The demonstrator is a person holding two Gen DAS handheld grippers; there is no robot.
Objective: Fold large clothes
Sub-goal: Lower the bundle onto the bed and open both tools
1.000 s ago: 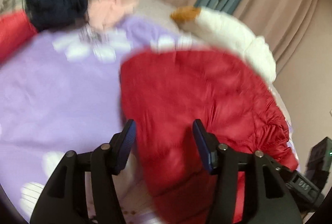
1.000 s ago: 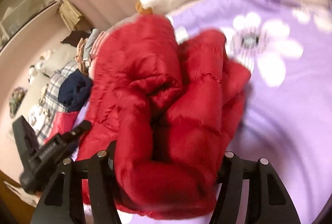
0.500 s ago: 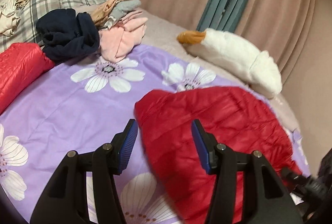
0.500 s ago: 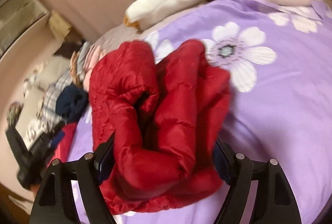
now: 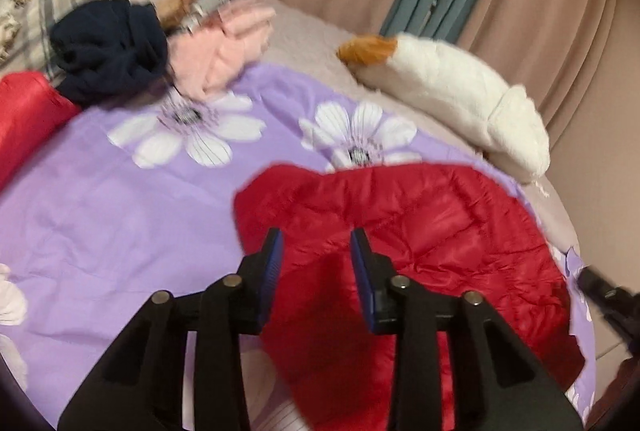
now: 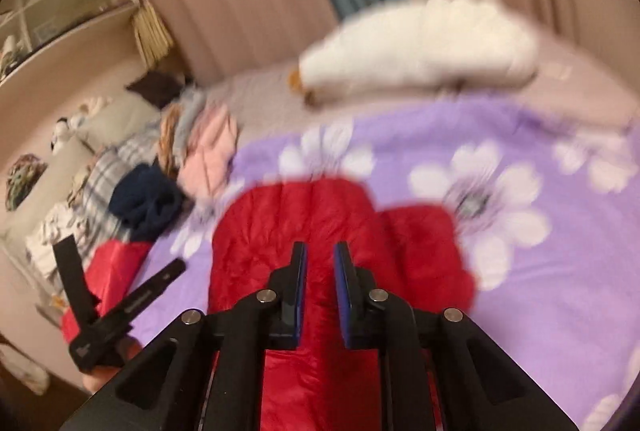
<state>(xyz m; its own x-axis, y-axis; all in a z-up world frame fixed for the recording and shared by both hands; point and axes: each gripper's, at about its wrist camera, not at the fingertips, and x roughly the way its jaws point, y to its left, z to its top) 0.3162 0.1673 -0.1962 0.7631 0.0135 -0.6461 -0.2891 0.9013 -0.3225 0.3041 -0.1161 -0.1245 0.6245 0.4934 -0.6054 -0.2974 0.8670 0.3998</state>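
Observation:
A red puffer jacket [image 5: 420,243] lies spread on the purple flowered bedsheet [image 5: 120,215]. My left gripper [image 5: 316,243] hovers over the jacket's near left part. Its jaws are closing, a gap still shows, and nothing is between the blue pads. In the right wrist view the same jacket [image 6: 288,227] lies below my right gripper [image 6: 320,259]. Those jaws are closing to a narrow gap, with no cloth pinched between them. The left gripper [image 6: 122,255] shows at the lower left there. The image is motion-blurred.
A second red garment [image 5: 24,111] lies at the sheet's left edge. A navy garment [image 5: 108,51], pink clothes [image 5: 224,59] and plaid cloth are piled at the back left. A white plush toy [image 5: 452,91] lies along the far side by the curtains. Shelves [image 6: 60,11] stand left.
The right gripper let go of the bunched red jacket and pulled up and away; the jacket now lies flatter on the sheet. Both jaws have narrowed. The left gripper shifted over the jacket.

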